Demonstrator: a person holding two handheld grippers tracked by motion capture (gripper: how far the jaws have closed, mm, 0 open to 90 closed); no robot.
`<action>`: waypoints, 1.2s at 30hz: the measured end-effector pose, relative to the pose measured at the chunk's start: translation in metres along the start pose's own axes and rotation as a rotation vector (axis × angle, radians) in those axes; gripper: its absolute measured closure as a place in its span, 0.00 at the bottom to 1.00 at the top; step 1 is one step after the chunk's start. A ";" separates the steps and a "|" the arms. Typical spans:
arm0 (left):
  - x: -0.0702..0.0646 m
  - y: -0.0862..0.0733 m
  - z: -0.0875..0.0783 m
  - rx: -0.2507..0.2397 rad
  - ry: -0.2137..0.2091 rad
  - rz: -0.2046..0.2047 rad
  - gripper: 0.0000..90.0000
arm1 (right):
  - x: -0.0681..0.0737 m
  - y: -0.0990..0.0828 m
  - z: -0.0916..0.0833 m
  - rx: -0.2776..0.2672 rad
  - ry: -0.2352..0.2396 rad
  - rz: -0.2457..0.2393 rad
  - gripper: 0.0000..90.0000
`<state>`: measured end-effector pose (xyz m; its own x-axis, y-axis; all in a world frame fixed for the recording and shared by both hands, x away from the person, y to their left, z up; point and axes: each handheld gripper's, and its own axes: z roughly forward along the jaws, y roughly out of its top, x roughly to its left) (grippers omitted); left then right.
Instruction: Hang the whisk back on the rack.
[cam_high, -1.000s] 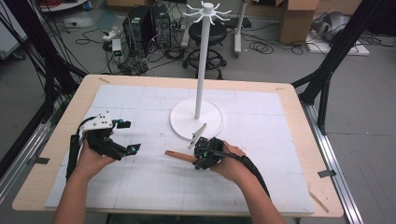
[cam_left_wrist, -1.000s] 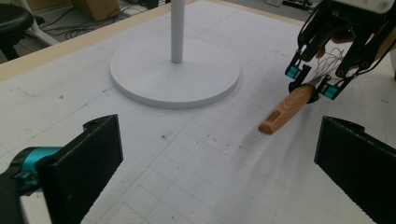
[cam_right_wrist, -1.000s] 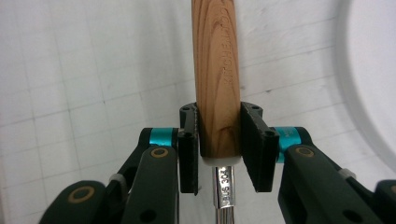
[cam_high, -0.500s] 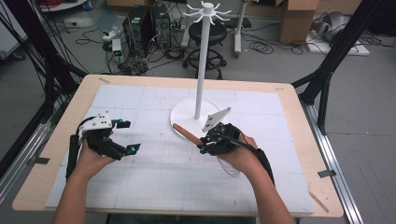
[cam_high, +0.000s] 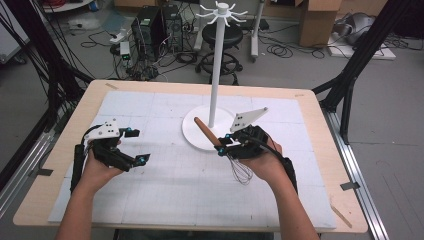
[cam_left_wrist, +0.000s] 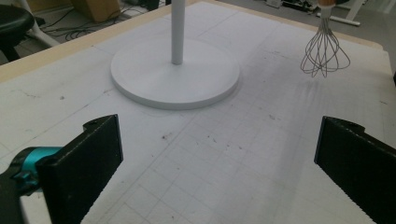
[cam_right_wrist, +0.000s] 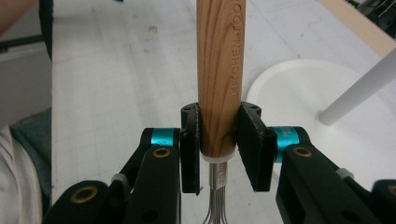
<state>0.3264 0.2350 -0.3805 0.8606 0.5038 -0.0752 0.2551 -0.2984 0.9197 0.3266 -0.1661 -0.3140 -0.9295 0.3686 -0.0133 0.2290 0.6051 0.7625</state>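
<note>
Right gripper view: whisk (cam_right_wrist: 218, 84) handle clamped between right tool (cam_right_wrist: 218, 149) jaws.

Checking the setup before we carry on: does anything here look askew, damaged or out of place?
Nothing stands out. The right gripper holds the whisk by its wooden handle, wires hanging down intact. The stand is upright on the mat, and the left gripper is open with nothing in it.

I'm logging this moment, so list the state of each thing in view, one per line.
Whisk: held off the table, wooden handle pointing up toward the stand, wire loops hanging down.
Right tongs: shut on the whisk's handle.
Left tongs: open, holding nothing, above the mat.
Stand: upright on its round base, hooks bare.
</note>
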 end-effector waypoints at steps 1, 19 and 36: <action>0.000 0.000 0.000 0.000 0.000 0.000 0.02 | -0.001 0.000 -0.003 -0.014 -0.003 0.008 0.80; 0.000 0.000 -0.001 -0.004 -0.003 -0.001 0.02 | -0.023 0.012 -0.048 -0.170 -0.079 0.050 0.79; -0.001 0.002 -0.003 -0.017 -0.008 0.001 0.02 | -0.047 0.031 -0.086 -0.243 -0.172 0.079 0.79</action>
<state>0.3250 0.2362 -0.3778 0.8641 0.4973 -0.0775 0.2469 -0.2846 0.9263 0.3527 -0.2254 -0.2337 -0.8442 0.5345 -0.0417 0.2033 0.3912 0.8976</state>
